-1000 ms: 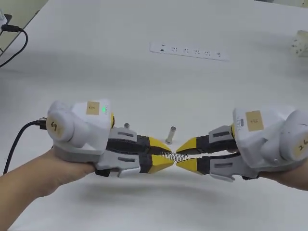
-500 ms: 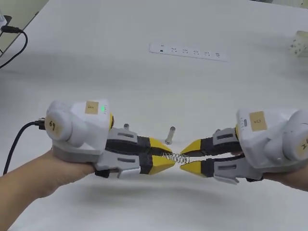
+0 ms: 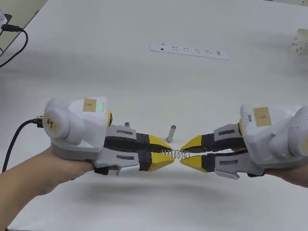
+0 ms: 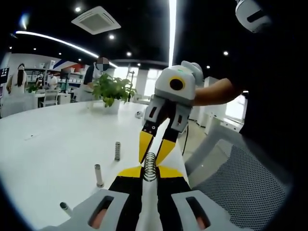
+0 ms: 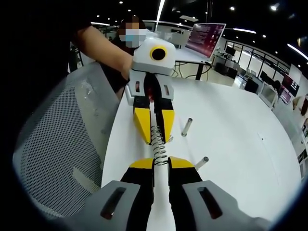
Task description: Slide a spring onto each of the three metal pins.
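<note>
Both grippers meet tip to tip above the white table [image 3: 144, 86], with a small wire spring [image 3: 176, 154] stretched between them. My left gripper [image 3: 172, 154] is shut on the spring's left end and my right gripper [image 3: 181, 155] on its right end. In the left gripper view the spring [image 4: 150, 165] rises from my own jaws toward the right gripper [image 4: 151, 161]. In the right gripper view the spring [image 5: 158, 143] runs from my right gripper [image 5: 161, 163] to the left gripper [image 5: 154, 132]. Three metal pins [image 4: 117, 150] [image 4: 98, 175] [image 4: 64, 207] stand upright on the table; one pin [image 3: 171, 133] sits just behind the tips.
A white power strip [image 3: 187, 50] lies at the far middle of the table. A black cable [image 3: 14, 139] trails from the left gripper's back. A white object [image 3: 302, 41] sits at the far right edge. A mesh chair [image 5: 62, 144] stands beside the table.
The right gripper has drawn slightly to the right, away from the left one. The gap between the tips has widened and the spring is stretched a little longer.
</note>
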`<action>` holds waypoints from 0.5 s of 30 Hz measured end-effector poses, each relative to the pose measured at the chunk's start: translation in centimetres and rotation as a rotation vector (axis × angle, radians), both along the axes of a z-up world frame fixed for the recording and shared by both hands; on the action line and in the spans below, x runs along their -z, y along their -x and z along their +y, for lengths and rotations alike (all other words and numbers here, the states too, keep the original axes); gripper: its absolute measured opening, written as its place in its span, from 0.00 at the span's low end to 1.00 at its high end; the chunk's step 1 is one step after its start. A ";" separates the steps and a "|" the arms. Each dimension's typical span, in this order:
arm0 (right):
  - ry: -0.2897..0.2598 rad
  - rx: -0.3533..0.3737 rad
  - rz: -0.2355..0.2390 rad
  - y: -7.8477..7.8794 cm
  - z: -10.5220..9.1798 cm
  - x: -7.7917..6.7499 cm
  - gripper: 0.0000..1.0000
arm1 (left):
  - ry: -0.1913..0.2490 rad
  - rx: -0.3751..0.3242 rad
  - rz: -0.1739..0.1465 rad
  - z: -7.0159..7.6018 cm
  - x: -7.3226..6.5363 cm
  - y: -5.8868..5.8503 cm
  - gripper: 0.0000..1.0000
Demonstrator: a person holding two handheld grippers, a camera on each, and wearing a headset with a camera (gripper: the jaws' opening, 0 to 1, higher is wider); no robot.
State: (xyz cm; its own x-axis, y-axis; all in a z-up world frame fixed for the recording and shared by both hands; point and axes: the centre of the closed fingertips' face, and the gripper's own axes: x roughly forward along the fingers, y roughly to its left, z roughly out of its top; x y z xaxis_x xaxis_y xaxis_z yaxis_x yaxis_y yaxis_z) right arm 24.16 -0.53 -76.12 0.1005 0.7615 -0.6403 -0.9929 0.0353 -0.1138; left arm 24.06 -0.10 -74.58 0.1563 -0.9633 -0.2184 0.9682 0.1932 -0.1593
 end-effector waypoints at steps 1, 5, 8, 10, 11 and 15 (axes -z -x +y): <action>0.000 0.000 -0.001 0.0 0.0 0.0 0.08 | -0.001 -0.002 -0.001 0.0 0.0 0.0 0.03; 0.001 -0.003 -0.002 -0.1 0.0 -0.2 0.08 | 0.006 -0.005 -0.004 0.0 0.0 -0.1 0.02; -0.001 -0.004 -0.004 -0.1 0.0 -0.3 0.08 | 0.011 -0.007 -0.001 0.1 -0.1 -0.1 0.02; -0.002 -0.004 -0.003 -0.1 0.0 -0.4 0.08 | 0.014 -0.007 0.002 0.1 -0.1 -0.1 0.02; -0.005 -0.003 -0.002 -0.1 0.0 -0.5 0.08 | 0.013 -0.006 0.003 0.1 0.0 -0.1 0.02; -0.020 -0.005 0.006 0.0 0.1 -1.0 0.08 | 0.006 -0.008 0.010 0.2 0.3 0.0 0.02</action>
State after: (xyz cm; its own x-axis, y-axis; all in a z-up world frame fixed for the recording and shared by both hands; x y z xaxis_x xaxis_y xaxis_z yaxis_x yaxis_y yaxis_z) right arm 24.17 -0.44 -75.15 0.0929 0.7744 -0.6259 -0.9937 0.0328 -0.1069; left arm 24.07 0.05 -74.85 0.1616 -0.9633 -0.2143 0.9650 0.1997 -0.1699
